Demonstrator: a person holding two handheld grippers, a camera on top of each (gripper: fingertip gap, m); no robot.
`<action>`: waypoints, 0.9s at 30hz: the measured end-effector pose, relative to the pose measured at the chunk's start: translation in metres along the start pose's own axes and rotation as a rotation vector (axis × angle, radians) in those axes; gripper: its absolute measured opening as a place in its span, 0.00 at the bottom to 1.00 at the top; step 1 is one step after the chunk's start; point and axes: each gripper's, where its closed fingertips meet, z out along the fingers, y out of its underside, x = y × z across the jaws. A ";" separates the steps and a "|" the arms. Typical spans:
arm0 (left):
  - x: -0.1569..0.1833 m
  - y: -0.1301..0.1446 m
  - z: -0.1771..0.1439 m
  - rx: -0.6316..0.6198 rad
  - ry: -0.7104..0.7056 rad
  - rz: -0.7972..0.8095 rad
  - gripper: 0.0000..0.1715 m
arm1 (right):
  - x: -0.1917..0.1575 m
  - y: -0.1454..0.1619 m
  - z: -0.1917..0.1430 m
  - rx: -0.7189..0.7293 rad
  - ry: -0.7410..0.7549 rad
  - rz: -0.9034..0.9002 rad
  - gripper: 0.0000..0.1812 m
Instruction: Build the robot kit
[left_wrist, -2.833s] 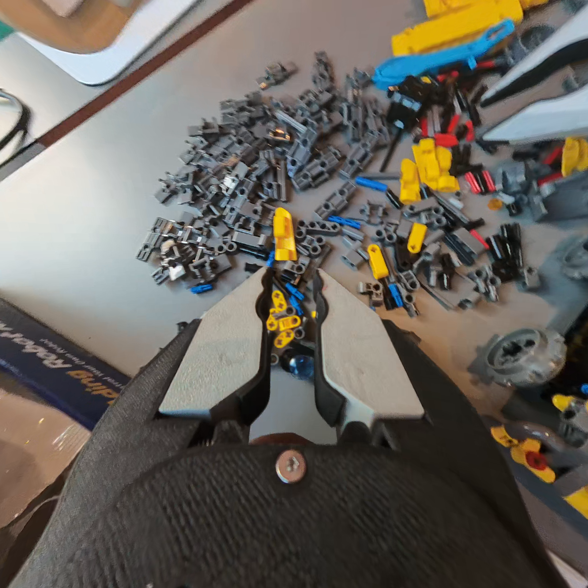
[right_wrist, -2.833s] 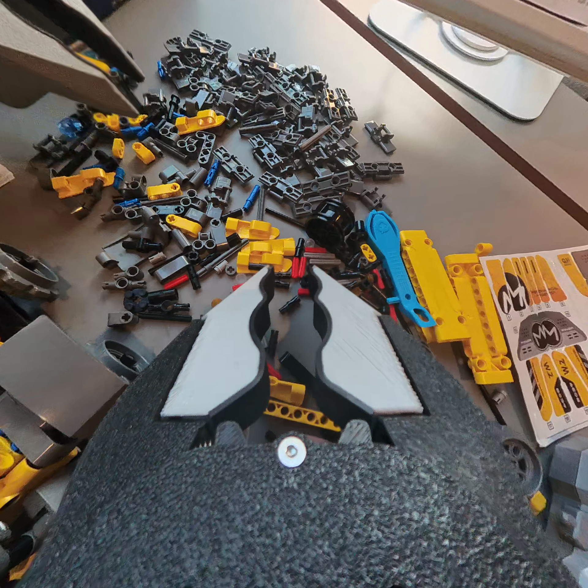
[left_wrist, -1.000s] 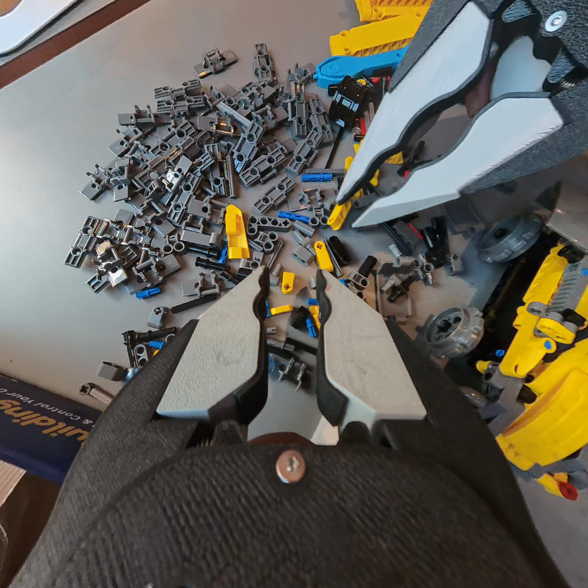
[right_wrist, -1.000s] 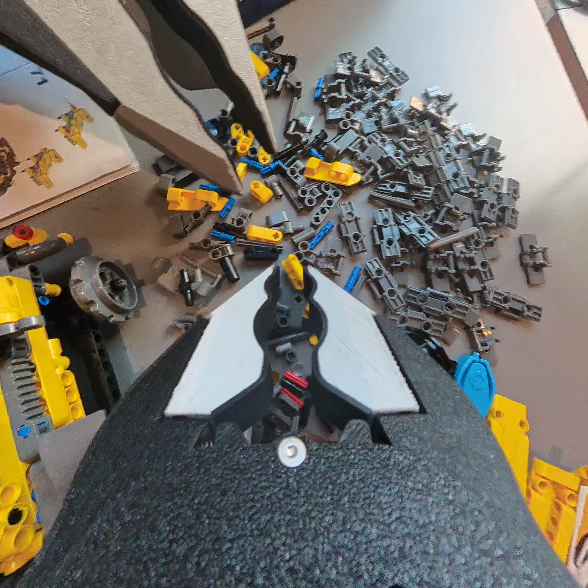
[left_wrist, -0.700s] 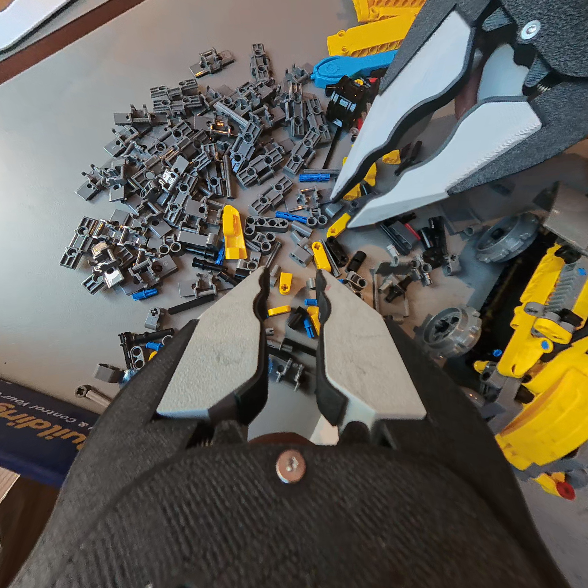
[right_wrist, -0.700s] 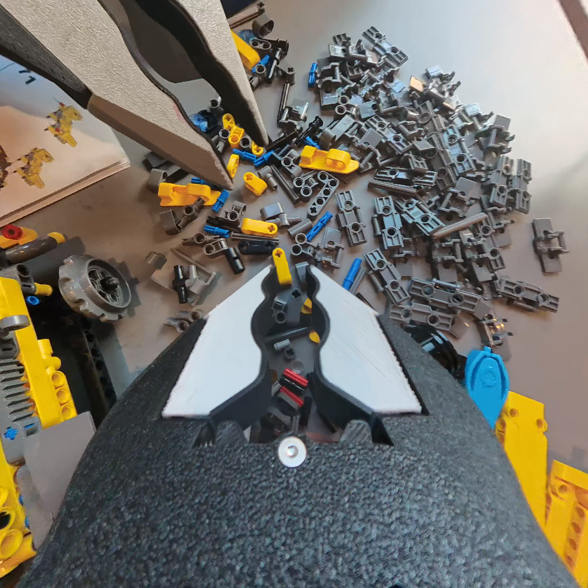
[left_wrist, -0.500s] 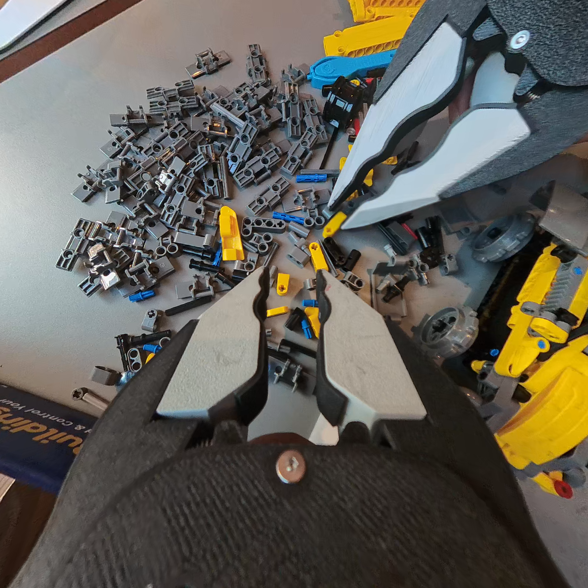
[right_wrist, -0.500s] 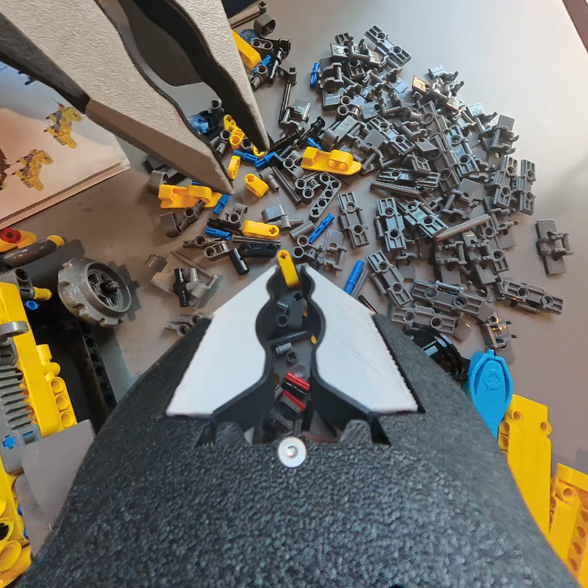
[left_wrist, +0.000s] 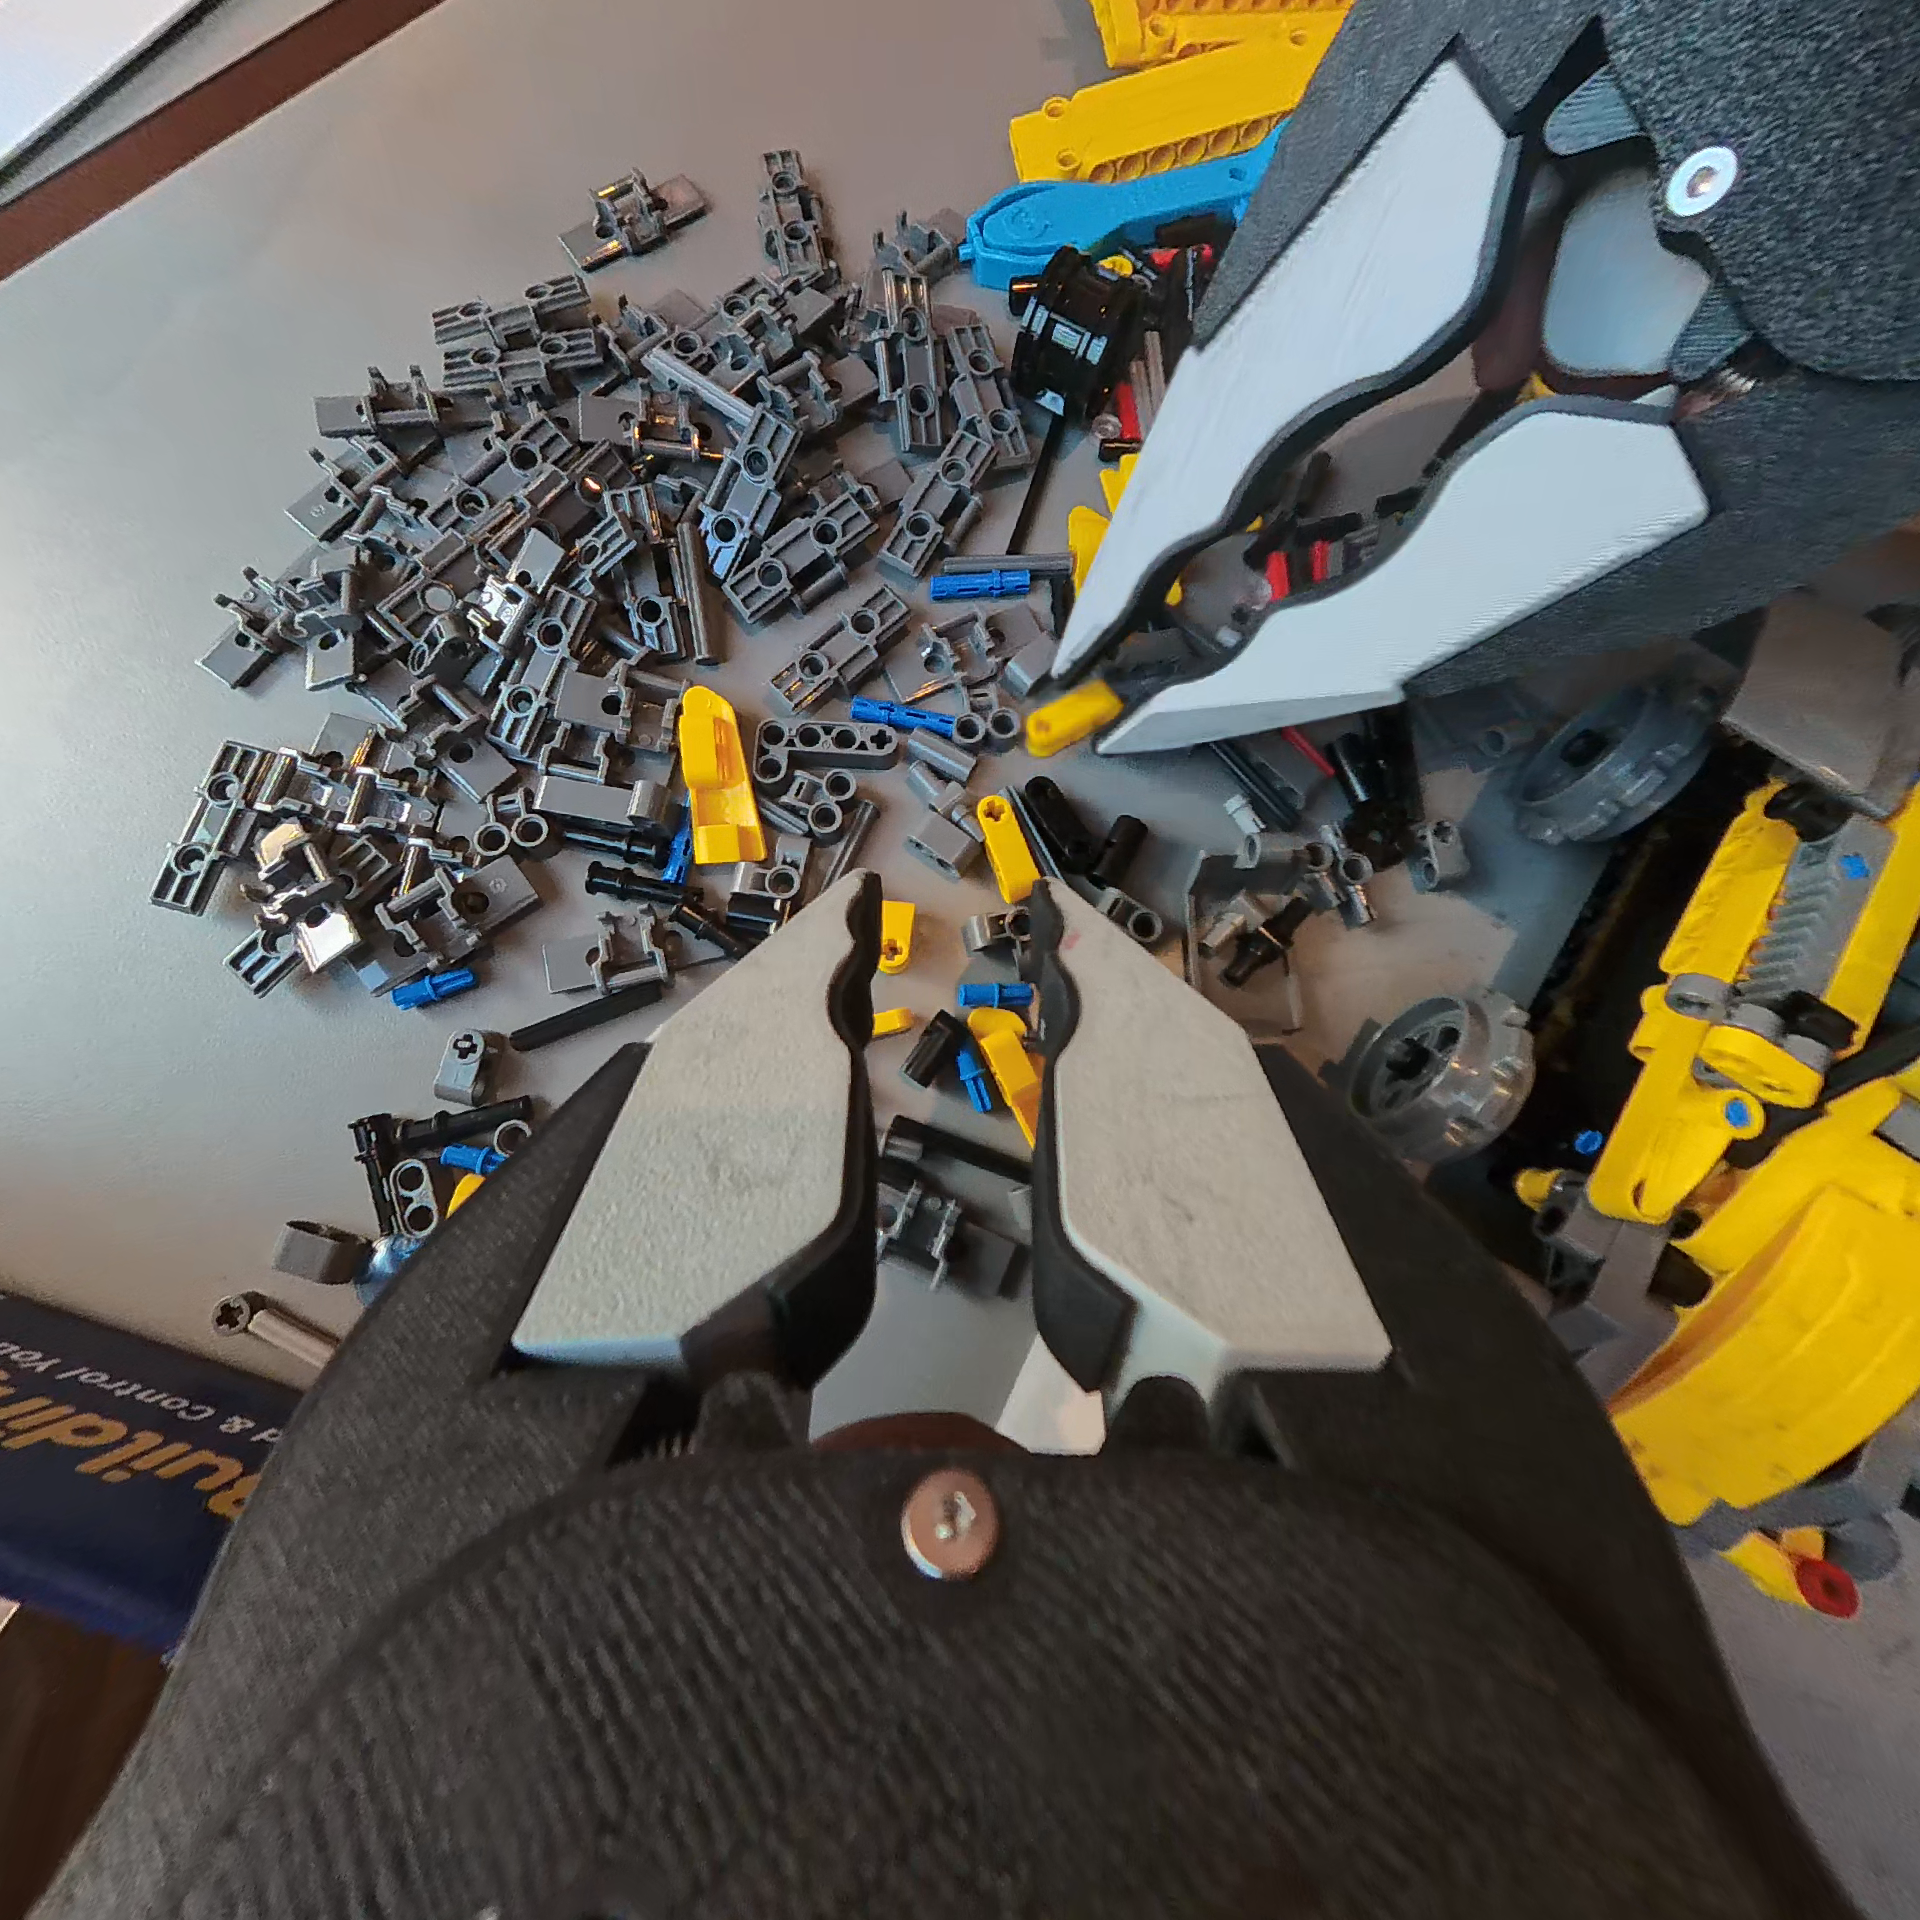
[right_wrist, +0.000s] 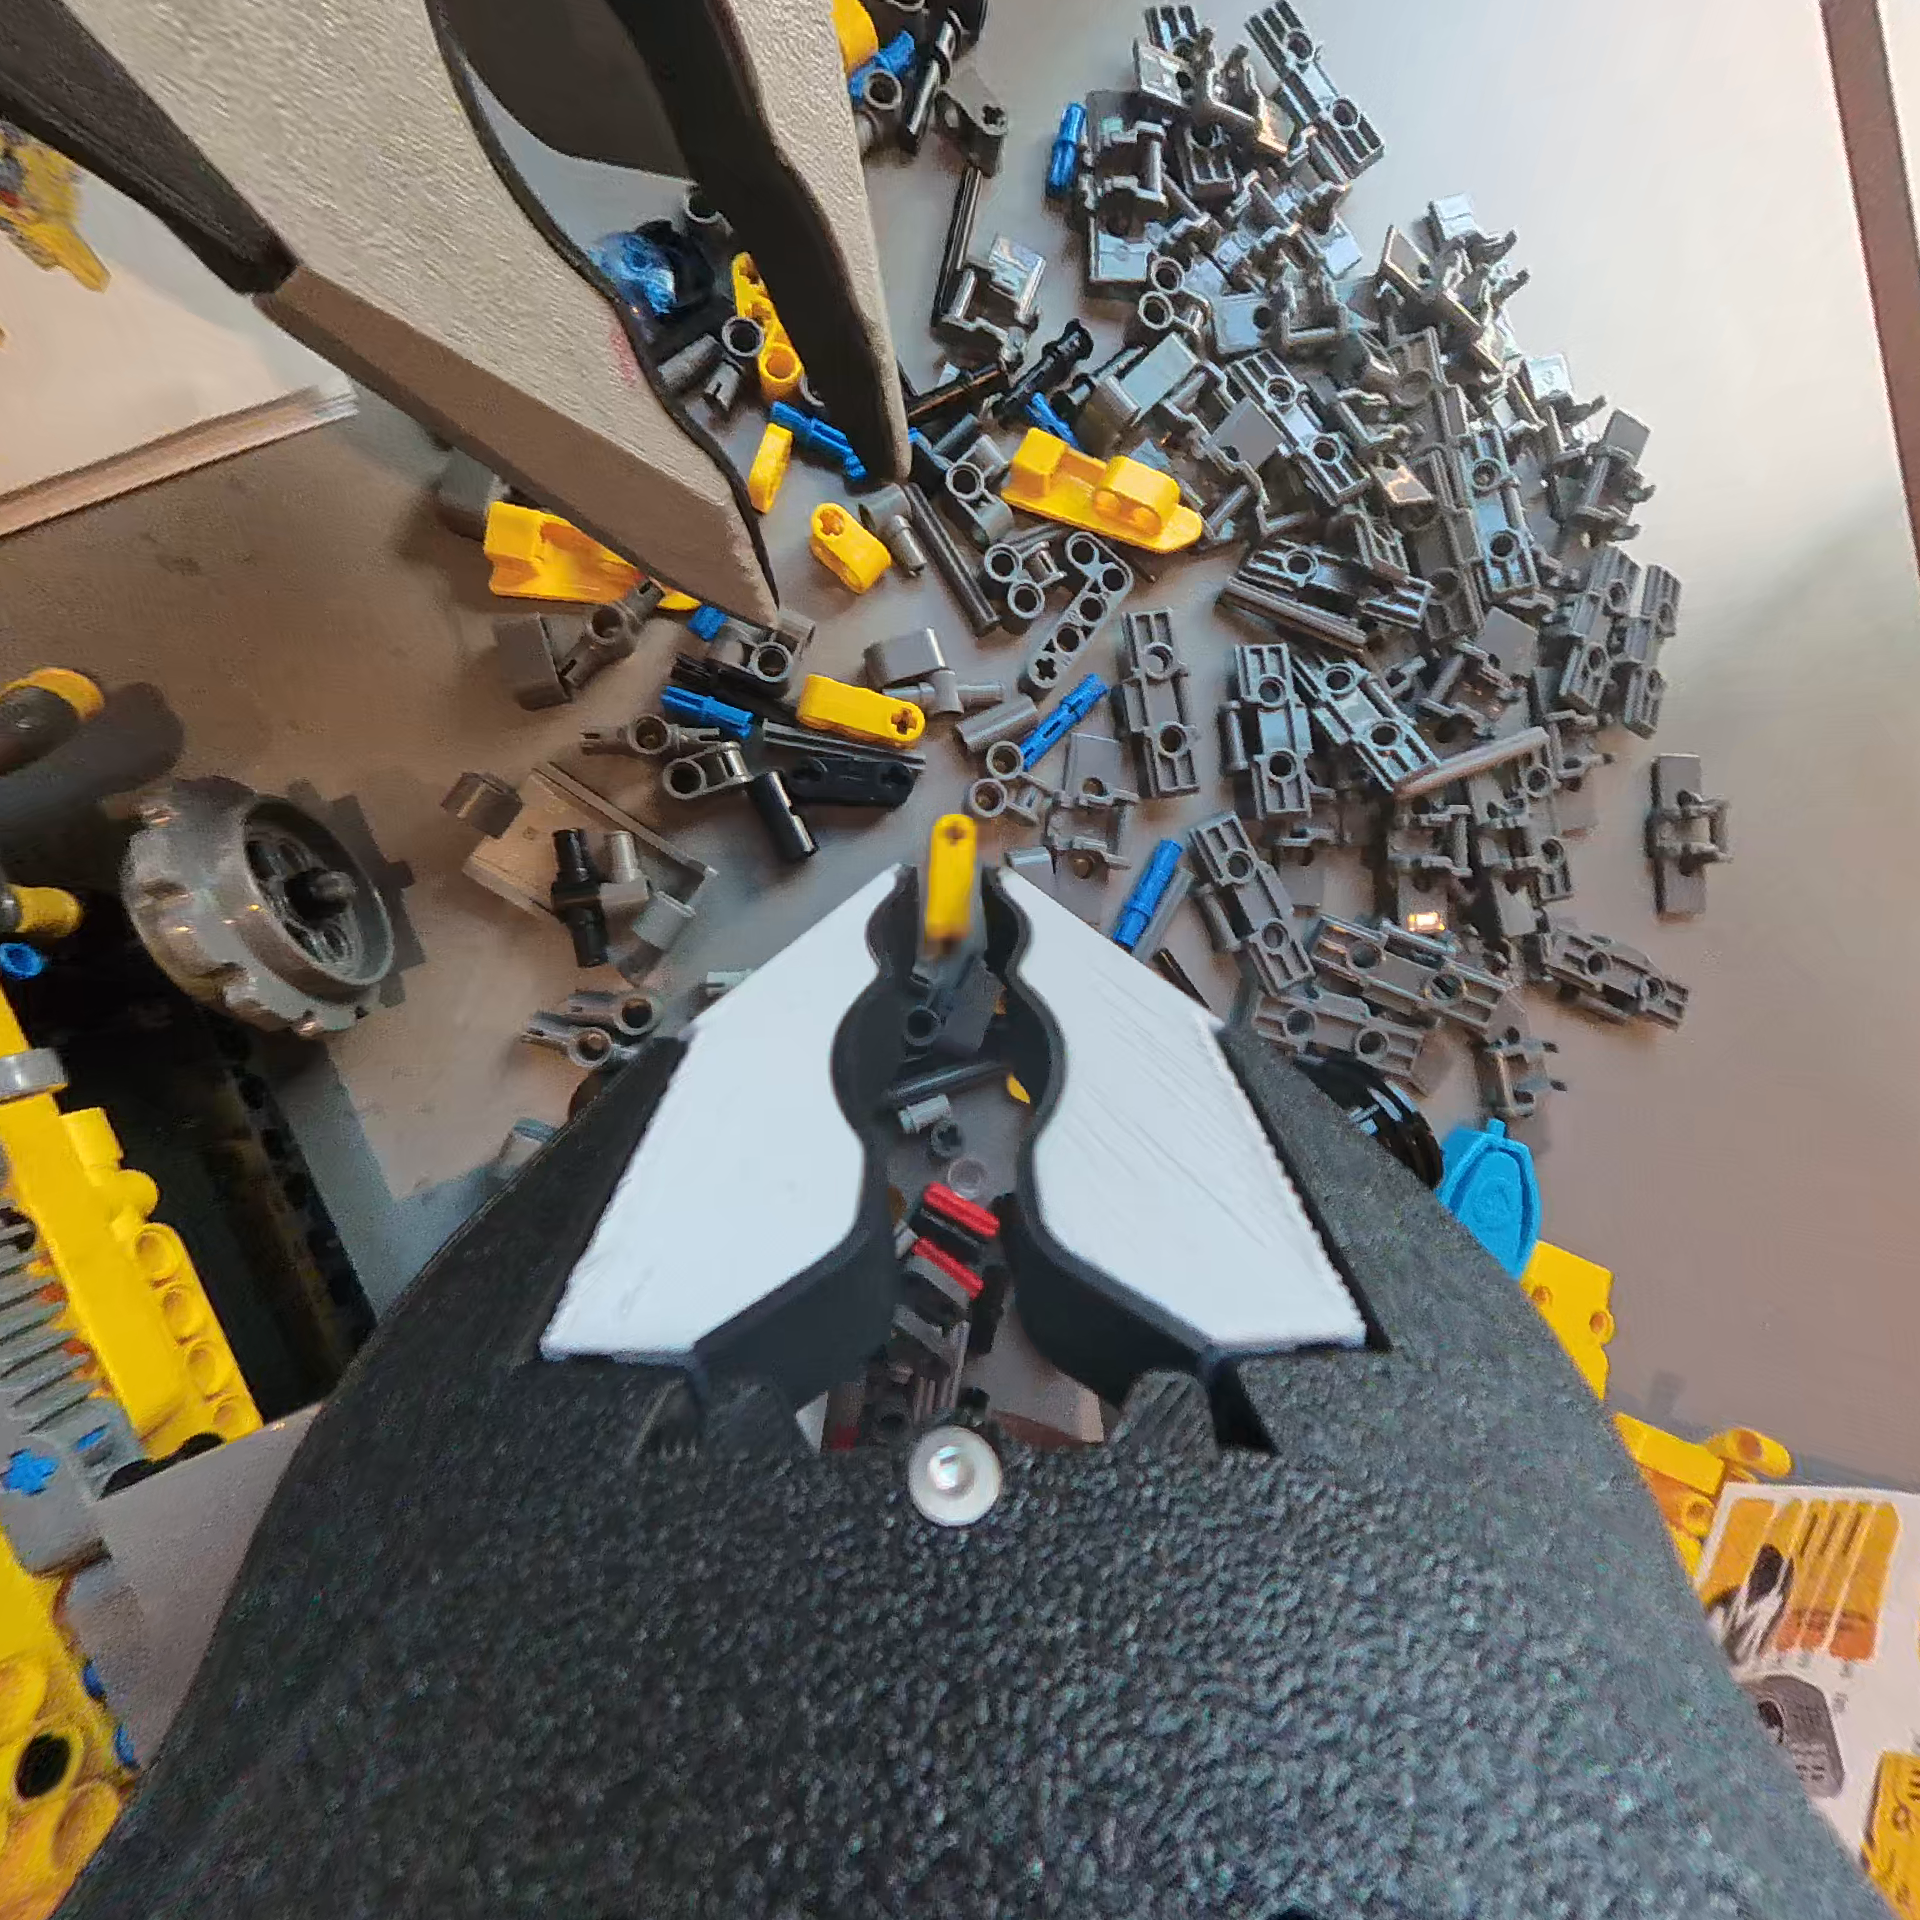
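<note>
My right gripper (right_wrist: 951, 896) is shut on a small yellow connector (right_wrist: 951, 852) that sticks out past its tips. It holds the piece a little above the grey table (right_wrist: 1714, 260). In the left wrist view the right gripper (left_wrist: 1083, 710) comes in from the upper right with the yellow connector (left_wrist: 1062, 719) at its tips. My left gripper (left_wrist: 953, 891) is open and empty. It hovers over small loose yellow, blue and black parts (left_wrist: 987, 1039). It also shows at the upper left of the right wrist view (right_wrist: 826, 540). A big pile of dark grey parts (left_wrist: 582, 582) lies to the left.
A partly built yellow model (left_wrist: 1766, 1195) and a grey wheel (left_wrist: 1439, 1070) stand to the right. A blue separator tool (left_wrist: 1101, 208), yellow beams (left_wrist: 1143, 114) and a black wheel (left_wrist: 1075, 317) lie behind. A dark blue box (left_wrist: 104, 1455) sits bottom left, and a sticker sheet (right_wrist: 1808, 1621) lies nearby. Left tips to right tips: about 6 cm.
My right gripper went from open over red and black parts to shut on the yellow connector, then moved over the pile's edge towards my left gripper. My left gripper shifted right and stayed open.
</note>
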 end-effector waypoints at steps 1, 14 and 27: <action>0.000 0.000 0.000 0.001 0.002 -0.001 0.15 | 0.001 0.001 0.002 -0.010 0.003 0.006 0.05; 0.002 -0.004 -0.003 0.032 0.023 0.015 0.17 | -0.002 -0.016 -0.016 0.173 -0.127 0.168 0.03; 0.046 -0.033 -0.024 0.277 -0.129 0.674 0.14 | -0.035 -0.040 -0.065 0.397 -0.556 0.397 0.03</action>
